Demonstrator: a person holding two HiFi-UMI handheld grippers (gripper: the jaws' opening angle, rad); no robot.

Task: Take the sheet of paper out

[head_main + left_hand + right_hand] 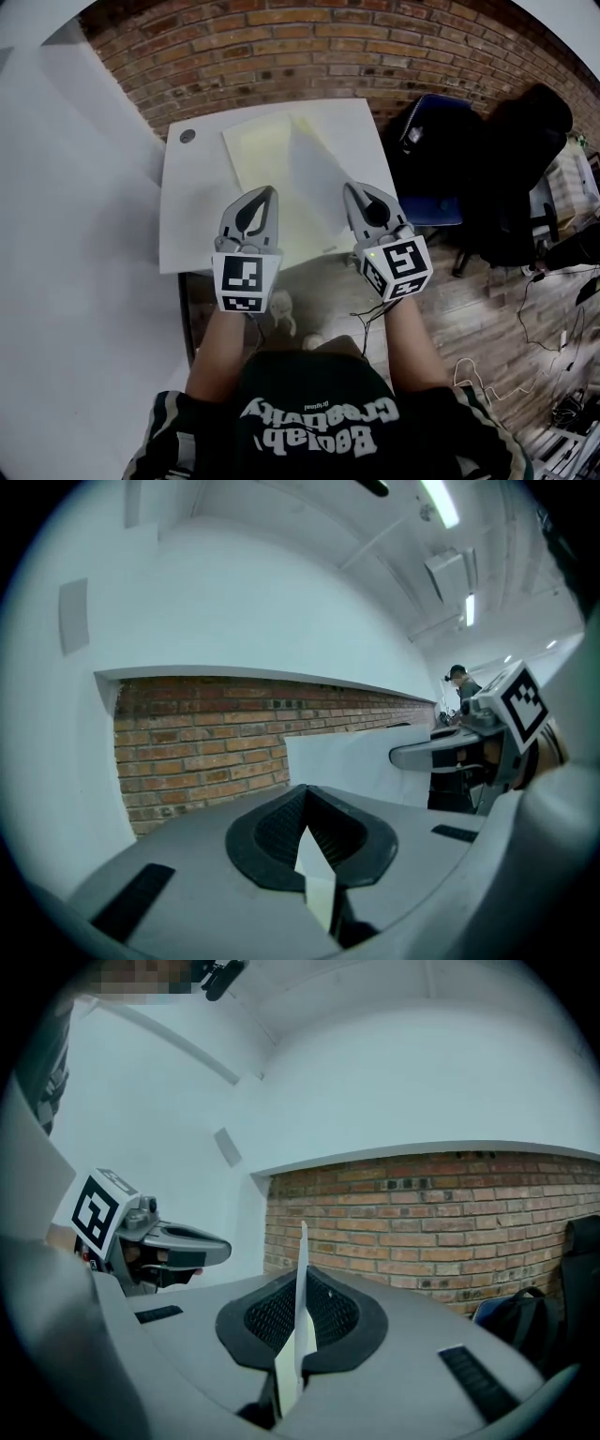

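A white sheet of paper (314,173) hangs between my two grippers, lifted over the pale yellow sleeve (255,150) that lies on the white table (192,216). My left gripper (266,195) is shut on the sheet's left edge. In the left gripper view a thin strip of paper (316,864) is pinched between its dark pads, and the sheet (352,761) runs across to the right gripper (412,755). My right gripper (355,190) is shut on the right edge. In the right gripper view the paper (300,1288) stands edge-on in the jaws, with the left gripper (211,1249) at the left.
A small black disc (187,136) sits at the table's far left corner. A brick wall (281,37) stands behind the table and a white wall (66,234) on the left. A blue bag (436,141), a black chair (520,178) and cables (544,328) crowd the wooden floor on the right.
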